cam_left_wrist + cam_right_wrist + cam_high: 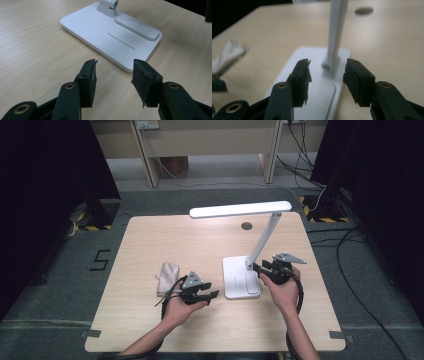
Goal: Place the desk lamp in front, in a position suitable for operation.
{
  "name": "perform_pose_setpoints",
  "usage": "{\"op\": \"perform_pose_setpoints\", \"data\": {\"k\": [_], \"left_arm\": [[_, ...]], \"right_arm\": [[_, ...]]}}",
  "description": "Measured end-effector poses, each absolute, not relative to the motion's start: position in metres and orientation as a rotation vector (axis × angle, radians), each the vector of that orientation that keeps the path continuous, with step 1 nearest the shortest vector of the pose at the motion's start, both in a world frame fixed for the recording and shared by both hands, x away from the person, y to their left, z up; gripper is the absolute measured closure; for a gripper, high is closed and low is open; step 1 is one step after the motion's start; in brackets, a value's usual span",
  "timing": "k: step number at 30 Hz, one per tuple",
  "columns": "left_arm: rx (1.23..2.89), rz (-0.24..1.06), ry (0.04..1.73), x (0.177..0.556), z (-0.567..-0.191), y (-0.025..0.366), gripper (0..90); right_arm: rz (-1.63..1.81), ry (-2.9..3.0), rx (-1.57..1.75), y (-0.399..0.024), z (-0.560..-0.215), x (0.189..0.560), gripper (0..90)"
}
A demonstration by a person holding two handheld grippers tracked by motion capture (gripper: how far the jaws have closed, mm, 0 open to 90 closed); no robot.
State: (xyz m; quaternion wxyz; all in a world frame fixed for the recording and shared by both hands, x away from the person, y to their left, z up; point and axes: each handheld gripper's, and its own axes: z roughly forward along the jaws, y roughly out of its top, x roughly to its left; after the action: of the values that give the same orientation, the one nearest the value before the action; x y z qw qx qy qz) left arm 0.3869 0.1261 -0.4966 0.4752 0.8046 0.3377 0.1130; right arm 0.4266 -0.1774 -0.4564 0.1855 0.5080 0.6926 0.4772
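A white desk lamp stands on the table's right half, with a flat base (240, 279), a slanted arm (263, 237) and a long head (240, 210). My left gripper (212, 290) is open just left of the base, above the wood; in the left gripper view its jaws (113, 72) point at the base's near corner (110, 32) with nothing between them. My right gripper (257, 267) is open beside the foot of the arm. In the right gripper view its jaws (327, 72) frame the arm (335, 32) above the base (312, 85), pads apart from it.
A crumpled pale cloth (167, 277) lies left of my left hand, also at the left edge of the right gripper view (229, 57). A round cable hole (246, 226) sits in the tabletop behind the lamp. Cables and table legs lie on the floor beyond.
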Motion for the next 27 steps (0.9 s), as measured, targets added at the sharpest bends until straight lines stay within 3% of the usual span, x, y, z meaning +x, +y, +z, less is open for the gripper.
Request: {"op": "perform_pose_setpoints", "data": {"k": [16,22,23,27], "left_arm": [[2.096,0.356,0.688,0.402,-0.510,0.064,51.8],[2.078,0.365,0.677,0.401,-0.511,0.059,52.4],[2.085,0.354,0.672,0.401,-0.511,0.060,52.5],[2.130,0.291,0.633,0.395,-0.509,0.059,51.0]], "right_arm": [[1.325,1.758,1.388,-0.171,-0.416,0.461,55.4],[1.301,1.752,1.391,-0.168,-0.413,0.468,65.2],[1.303,1.757,1.399,-0.165,-0.412,0.468,71.6],[1.304,1.746,1.414,-0.161,-0.412,0.468,73.9]]}}
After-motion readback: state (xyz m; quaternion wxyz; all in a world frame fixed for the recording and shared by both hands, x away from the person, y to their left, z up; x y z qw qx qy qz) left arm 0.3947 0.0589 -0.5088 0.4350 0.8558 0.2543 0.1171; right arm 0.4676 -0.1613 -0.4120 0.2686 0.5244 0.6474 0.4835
